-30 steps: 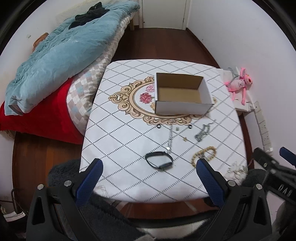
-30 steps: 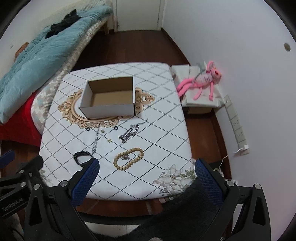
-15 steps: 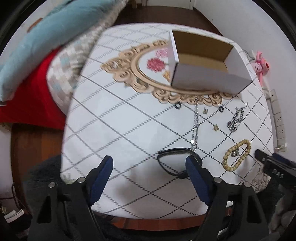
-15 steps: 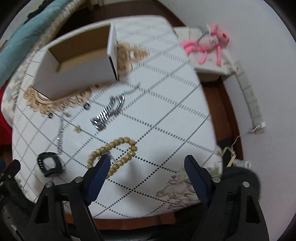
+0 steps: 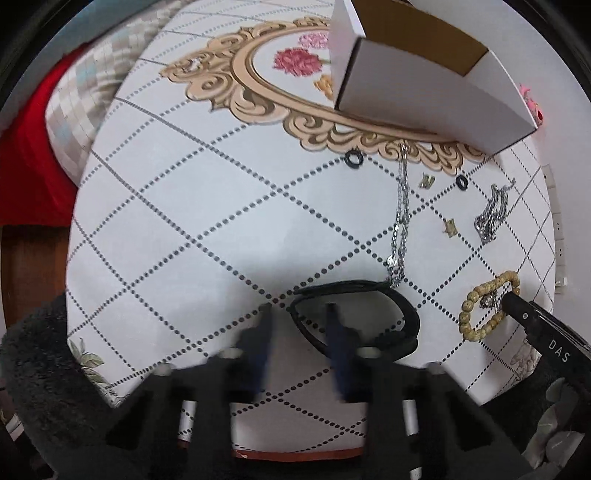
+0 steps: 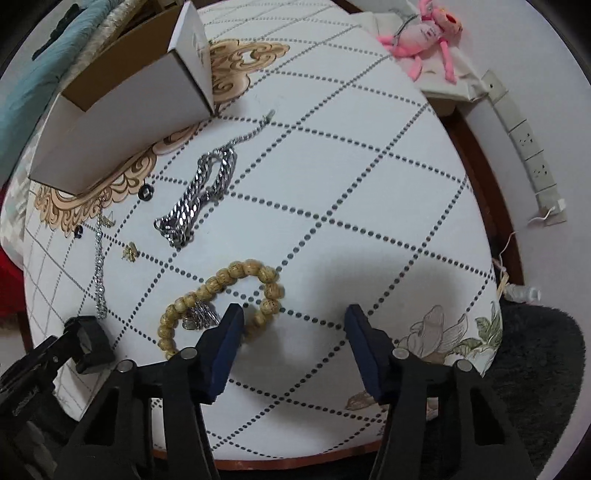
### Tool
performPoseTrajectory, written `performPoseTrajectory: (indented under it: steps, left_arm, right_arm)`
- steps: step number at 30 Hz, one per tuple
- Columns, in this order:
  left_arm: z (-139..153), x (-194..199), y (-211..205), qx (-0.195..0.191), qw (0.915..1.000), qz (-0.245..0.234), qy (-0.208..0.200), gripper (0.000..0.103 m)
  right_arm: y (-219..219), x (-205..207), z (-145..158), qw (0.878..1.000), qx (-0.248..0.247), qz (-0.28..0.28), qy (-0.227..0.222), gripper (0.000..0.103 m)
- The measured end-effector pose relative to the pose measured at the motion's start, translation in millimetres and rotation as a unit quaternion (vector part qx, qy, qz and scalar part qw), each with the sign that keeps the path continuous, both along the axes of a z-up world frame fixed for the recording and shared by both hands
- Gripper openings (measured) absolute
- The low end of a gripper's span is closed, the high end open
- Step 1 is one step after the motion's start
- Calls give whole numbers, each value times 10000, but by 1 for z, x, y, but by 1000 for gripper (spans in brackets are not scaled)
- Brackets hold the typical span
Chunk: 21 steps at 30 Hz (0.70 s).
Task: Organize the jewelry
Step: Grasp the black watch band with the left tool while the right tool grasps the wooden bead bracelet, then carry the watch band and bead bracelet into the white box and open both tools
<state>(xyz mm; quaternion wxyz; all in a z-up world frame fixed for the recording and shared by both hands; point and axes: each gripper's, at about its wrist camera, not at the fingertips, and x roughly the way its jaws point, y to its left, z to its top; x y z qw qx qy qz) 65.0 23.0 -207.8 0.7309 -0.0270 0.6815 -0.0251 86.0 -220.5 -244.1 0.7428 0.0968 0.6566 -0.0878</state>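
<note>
A black band bracelet (image 5: 369, 314) lies near the table's front edge. My left gripper (image 5: 299, 314) is low over its left loop, motion-blurred, its fingers narrowed either side of the band. A wooden bead bracelet (image 6: 225, 295) lies right of it, with my open right gripper (image 6: 291, 317) over its right end; the left finger (image 6: 227, 332) covers some beads. A thick silver chain (image 6: 201, 195), a thin silver chain (image 5: 400, 221), small gold charms (image 5: 450, 227) and black rings (image 5: 352, 158) lie before an open white cardboard box (image 5: 424, 99).
The round table (image 6: 351, 184) has a white diamond-pattern cloth. A bed with a blue quilt (image 6: 44, 62) is at left. A pink plush toy (image 6: 428, 33) and a power strip (image 6: 524, 136) lie at right. Dark rug (image 6: 535, 369) below.
Both grippers have moved down and forward toward the table. The left gripper's fingers have closed in from wide open around the black band. The right gripper now sits over the bead bracelet.
</note>
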Motion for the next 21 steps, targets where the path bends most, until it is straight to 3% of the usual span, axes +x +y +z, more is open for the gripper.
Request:
performPoseTrajectory:
  steps: [3,4,7,12,21]
  left_arm:
    - [-4,-3,-2,90,9997,-100,-195,8]
    - [-4,-4,-4,118,9996,-132,-224,7]
    - [-4,-5,-7,89,9993,-203,-307,3]
    - [13,-7,-15,-16,9983,-329,-472,2]
    - [62,-2,-19,-276,9937,-513,-955,2]
  right_arm:
    - [8,-3,0,9997,-210,115,-32,52]
    - [10,-3,1,9996,-221,173,-100,46]
    - [19,-3,5,9988,-296,338,-183,10]
    - [21,-5,15,9991,63,204,-380,9]
    - [26,-5,70,9925,553,325,-1043,9]
